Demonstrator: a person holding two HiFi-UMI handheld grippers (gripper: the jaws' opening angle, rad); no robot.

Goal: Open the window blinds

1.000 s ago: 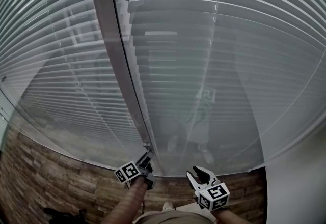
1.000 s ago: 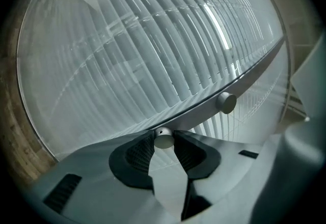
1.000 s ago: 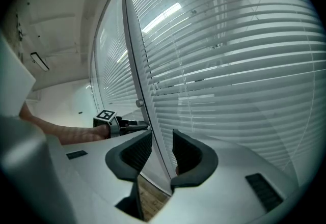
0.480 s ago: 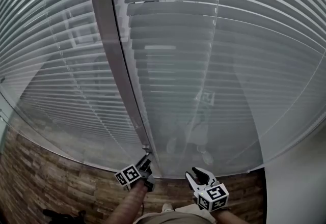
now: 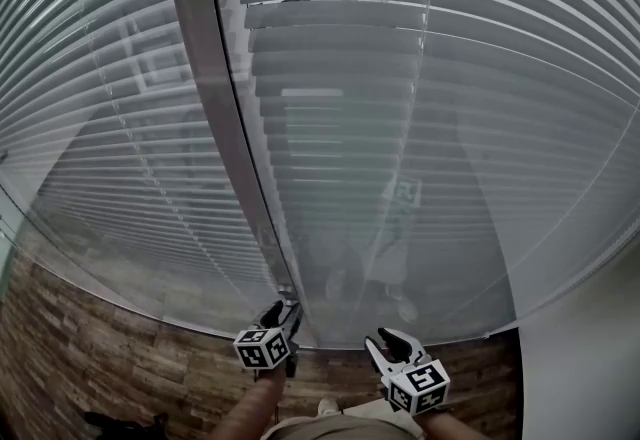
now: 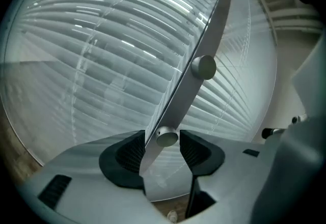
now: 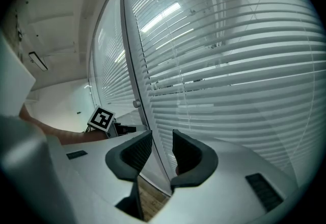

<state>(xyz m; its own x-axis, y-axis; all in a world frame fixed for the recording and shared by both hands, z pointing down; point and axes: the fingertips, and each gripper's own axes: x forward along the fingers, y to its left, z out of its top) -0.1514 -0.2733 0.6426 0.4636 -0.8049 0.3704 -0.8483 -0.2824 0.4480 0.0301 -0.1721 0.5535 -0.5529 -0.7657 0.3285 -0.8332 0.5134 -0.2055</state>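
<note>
Left gripper (image 6: 161, 142): we see its jaws have just been opening, ribbed black pads (image 6: 133, 150) clear of the small round metal knob (image 6: 167, 138) between them | only this gripper's view shows that; head view gives just our marker cube (image 5: 261, 348) | right gripper (image 7: 161, 141): jaws together, empty | outward: smooth grey post (image 6: 216, 19), thin horizontal blind slats (image 5: 400, 108) on either side

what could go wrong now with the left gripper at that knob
The left gripper has just been opening its jaws. The knob sits between them ungripped, so a turn now would probably slip without moving the blinds. Closing again off-centre, a pad could catch the metal strip behind it.
</note>
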